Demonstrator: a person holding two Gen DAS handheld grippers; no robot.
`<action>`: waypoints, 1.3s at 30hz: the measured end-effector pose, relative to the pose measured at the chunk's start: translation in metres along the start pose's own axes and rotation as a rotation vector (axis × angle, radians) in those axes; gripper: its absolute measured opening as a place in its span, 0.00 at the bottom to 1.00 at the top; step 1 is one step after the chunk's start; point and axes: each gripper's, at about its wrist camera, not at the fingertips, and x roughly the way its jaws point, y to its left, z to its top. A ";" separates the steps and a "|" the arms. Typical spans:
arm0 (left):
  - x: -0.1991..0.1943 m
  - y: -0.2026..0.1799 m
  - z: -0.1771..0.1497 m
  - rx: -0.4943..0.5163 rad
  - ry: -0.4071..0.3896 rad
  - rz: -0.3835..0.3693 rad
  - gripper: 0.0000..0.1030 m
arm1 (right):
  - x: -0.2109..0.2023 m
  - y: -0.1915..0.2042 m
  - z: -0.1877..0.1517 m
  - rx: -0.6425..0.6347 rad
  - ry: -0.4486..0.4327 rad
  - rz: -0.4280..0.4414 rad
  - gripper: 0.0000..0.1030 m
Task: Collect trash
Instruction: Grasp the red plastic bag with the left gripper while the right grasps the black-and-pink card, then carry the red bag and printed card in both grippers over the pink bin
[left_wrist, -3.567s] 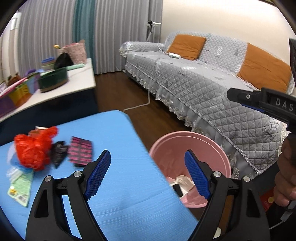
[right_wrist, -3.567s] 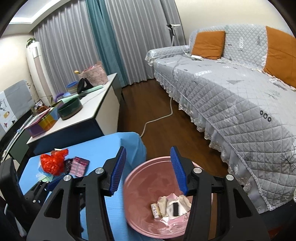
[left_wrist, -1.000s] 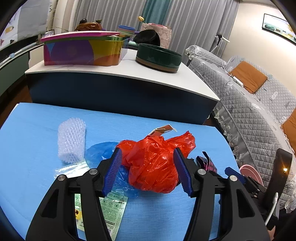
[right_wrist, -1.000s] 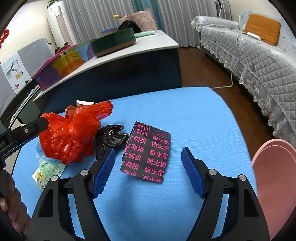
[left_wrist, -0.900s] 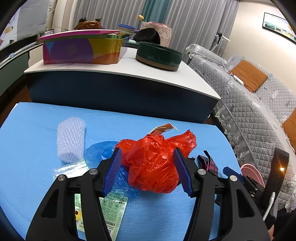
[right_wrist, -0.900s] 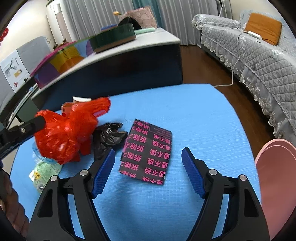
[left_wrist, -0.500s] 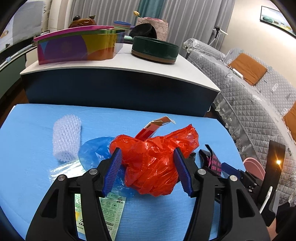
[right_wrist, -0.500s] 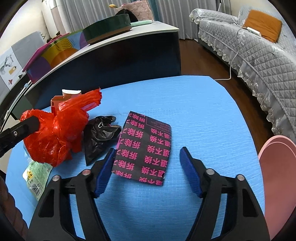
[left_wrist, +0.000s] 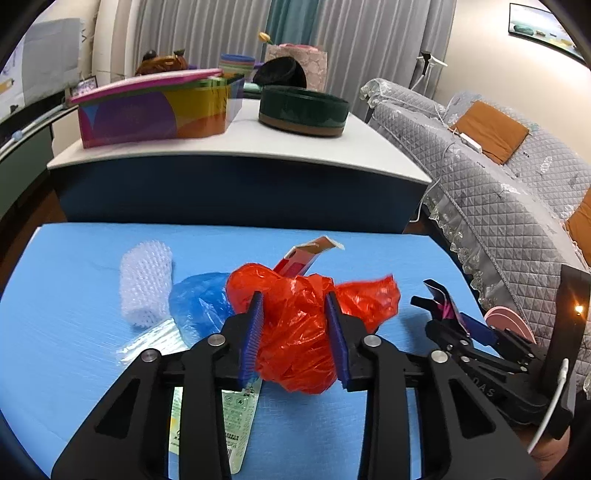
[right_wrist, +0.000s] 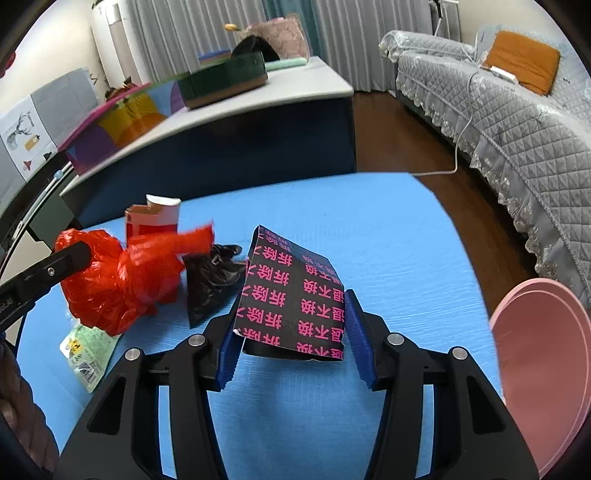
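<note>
Both tongs have just squeezed in together: the left gripper (left_wrist: 294, 332) now pinches the red plastic bag (left_wrist: 299, 332) between its blue pads, the right gripper (right_wrist: 291, 334) clamps the black-and-pink packet (right_wrist: 295, 295), tilting it up off the blue table (right_wrist: 388, 258), so both look ready for the pink bin (right_wrist: 543, 354) to the right.

Grey curtains (left_wrist: 207, 33) with a teal panel (left_wrist: 291, 18) hang behind a white-topped, navy-sided cabinet (left_wrist: 236, 184). A quilted grey sofa (right_wrist: 517, 122) with orange cushions (right_wrist: 524, 62) stands on dark wood floor (right_wrist: 424, 147).
</note>
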 end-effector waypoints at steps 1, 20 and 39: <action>-0.003 0.000 0.000 0.002 -0.007 0.000 0.31 | -0.005 0.001 0.000 -0.004 -0.008 0.000 0.50; -0.078 -0.016 -0.011 0.047 -0.134 -0.027 0.31 | -0.136 0.000 -0.001 -0.084 -0.189 -0.028 0.50; -0.090 -0.056 -0.022 0.101 -0.166 -0.089 0.31 | -0.203 -0.065 -0.003 -0.086 -0.286 -0.114 0.50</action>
